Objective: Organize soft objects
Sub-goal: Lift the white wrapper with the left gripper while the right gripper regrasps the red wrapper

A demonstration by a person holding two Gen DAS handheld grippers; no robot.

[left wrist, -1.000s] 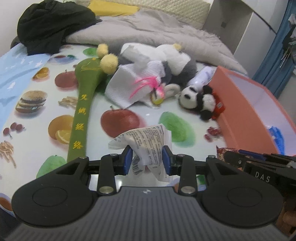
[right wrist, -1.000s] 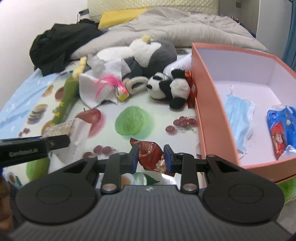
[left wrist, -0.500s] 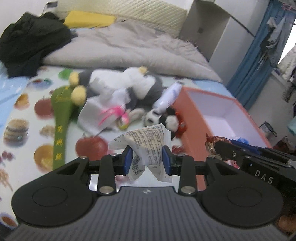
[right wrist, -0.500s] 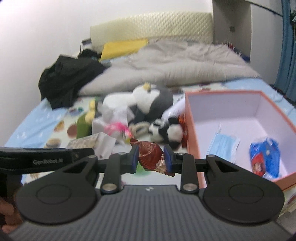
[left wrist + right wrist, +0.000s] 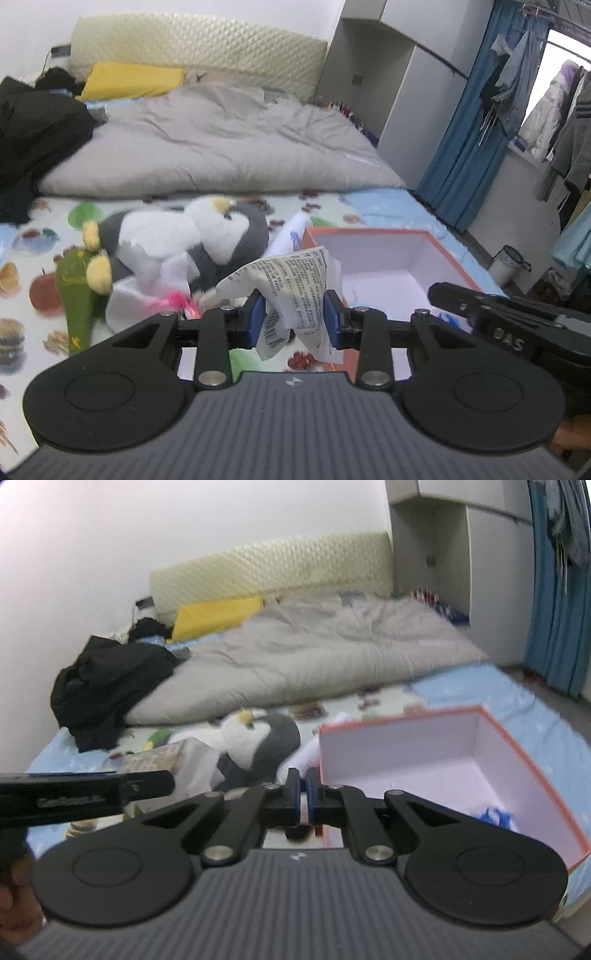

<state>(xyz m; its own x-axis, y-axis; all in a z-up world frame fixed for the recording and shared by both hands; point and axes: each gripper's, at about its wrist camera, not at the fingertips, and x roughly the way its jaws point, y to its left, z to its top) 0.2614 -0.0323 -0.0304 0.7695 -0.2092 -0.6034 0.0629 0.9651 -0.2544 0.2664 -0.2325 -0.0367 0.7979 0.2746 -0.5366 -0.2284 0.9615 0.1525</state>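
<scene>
The left gripper [image 5: 294,316] pinched a crumpled white printed packet [image 5: 295,295] at frame centre, long axis upright, before the orange box [image 5: 373,232] and plush penguin [image 5: 207,236]; the right gripper's [image 5: 303,794] fingers were pressed together, empty

Left gripper [image 5: 293,319] and right gripper [image 5: 302,797]: black linkage arms, blue finger pads, silver pivot screws, ribbed grey housing with small white logo.

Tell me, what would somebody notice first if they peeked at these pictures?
Probably the crumpled white packet pinched in the left gripper, right up front. Next, the big grey-and-white penguin plush lying on the fruit-print sheet to the left of the open orange box. Behind them a rumpled grey duvet covers the bed.
</scene>
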